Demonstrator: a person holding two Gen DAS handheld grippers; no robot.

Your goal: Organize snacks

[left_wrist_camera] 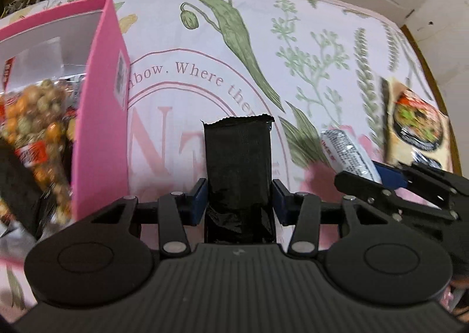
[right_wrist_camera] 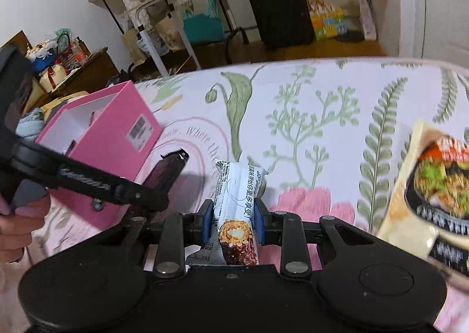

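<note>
My left gripper [left_wrist_camera: 238,201] is shut on a black snack packet [left_wrist_camera: 238,162] and holds it above the table, just right of the pink box [left_wrist_camera: 101,116]. The box holds a bag of coated nuts [left_wrist_camera: 38,116] and other snacks. My right gripper [right_wrist_camera: 231,223] is shut on a white chocolate-bar wrapper [right_wrist_camera: 234,198] and holds it above the table. The right gripper also shows in the left wrist view [left_wrist_camera: 390,183] with the white wrapper [left_wrist_camera: 348,154]. The left gripper's black packet [right_wrist_camera: 167,168] and the pink box [right_wrist_camera: 114,139] show in the right wrist view.
A cream noodle packet [left_wrist_camera: 416,124] lies on the flowered tablecloth [left_wrist_camera: 293,48] at the right; it also shows in the right wrist view [right_wrist_camera: 425,186]. Beyond the table's far edge stand a black suitcase [right_wrist_camera: 278,7], a rack and bags.
</note>
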